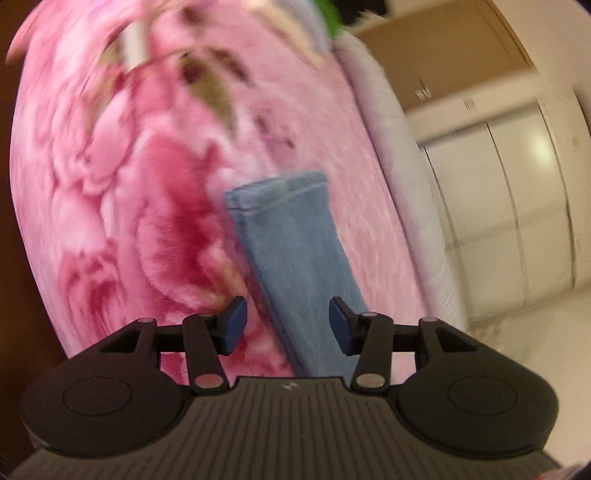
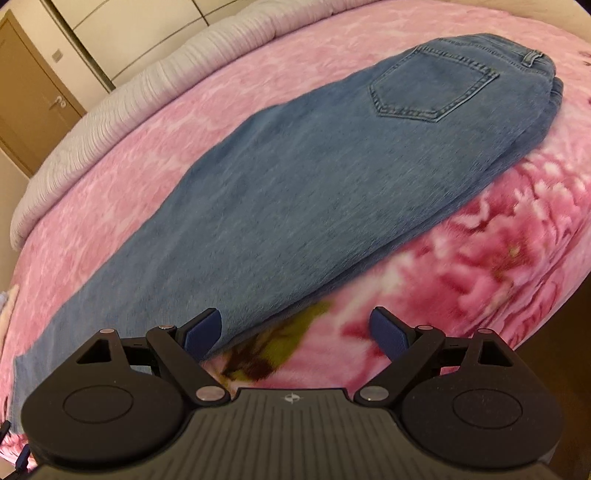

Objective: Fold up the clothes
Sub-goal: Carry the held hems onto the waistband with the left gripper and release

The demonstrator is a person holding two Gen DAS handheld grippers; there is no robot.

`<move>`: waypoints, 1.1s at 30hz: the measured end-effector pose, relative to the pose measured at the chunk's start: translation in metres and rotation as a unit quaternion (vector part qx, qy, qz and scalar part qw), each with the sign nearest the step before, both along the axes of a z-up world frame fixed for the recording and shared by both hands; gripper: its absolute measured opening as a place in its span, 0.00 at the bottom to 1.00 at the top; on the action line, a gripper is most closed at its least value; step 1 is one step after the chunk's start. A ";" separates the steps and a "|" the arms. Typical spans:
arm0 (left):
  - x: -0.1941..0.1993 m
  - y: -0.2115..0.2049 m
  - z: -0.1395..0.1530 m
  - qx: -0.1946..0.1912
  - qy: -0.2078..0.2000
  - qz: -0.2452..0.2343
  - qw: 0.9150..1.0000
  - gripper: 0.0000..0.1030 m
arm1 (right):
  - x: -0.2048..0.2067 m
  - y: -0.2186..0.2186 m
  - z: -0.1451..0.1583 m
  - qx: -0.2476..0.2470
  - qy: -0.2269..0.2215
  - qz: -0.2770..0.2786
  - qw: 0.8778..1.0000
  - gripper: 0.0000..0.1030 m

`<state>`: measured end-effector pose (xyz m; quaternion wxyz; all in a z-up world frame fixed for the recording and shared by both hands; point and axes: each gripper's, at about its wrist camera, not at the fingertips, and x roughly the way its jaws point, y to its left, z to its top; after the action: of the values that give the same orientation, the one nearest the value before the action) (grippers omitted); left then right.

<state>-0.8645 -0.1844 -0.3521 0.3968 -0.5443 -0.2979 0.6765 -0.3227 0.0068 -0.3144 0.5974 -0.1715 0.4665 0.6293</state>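
A pair of blue jeans [image 2: 314, 177] lies flat on the pink flowered blanket [image 2: 480, 258], folded lengthwise with a back pocket [image 2: 432, 88] up at the far right. In the left wrist view one jeans leg [image 1: 295, 251] runs away from the camera to its hem. My left gripper [image 1: 288, 323] hovers over that leg, open, with denim below the gap and no pad pressing on it. My right gripper [image 2: 295, 328] is open wide above the near edge of the jeans; its left pad [image 2: 201, 332] is over the denim, the right one over the blanket.
A white ribbed cover [image 2: 110, 110] lines the far edge of the bed. Beyond it are white wardrobe doors [image 1: 517, 184] and a brown door [image 2: 33, 99]. Something green [image 1: 327, 14] shows at the top of the left wrist view.
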 end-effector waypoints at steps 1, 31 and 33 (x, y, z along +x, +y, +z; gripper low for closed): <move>-0.002 0.002 -0.005 0.002 -0.016 0.007 1.000 0.41 | -0.001 -0.001 0.001 0.000 -0.003 0.000 1.000 0.87; 0.259 0.196 0.075 0.066 0.400 -0.494 0.769 0.12 | 0.047 0.007 0.030 0.082 -0.011 -0.066 0.994 0.87; 0.278 0.205 0.054 0.030 0.372 -0.540 0.755 0.13 | 0.055 0.007 0.029 0.086 0.000 -0.071 0.994 0.87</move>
<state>-0.5862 0.0205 -0.2985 0.7914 -0.3083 0.1961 0.4900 -0.2675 0.0139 -0.2854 0.6531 -0.0862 0.4217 0.6230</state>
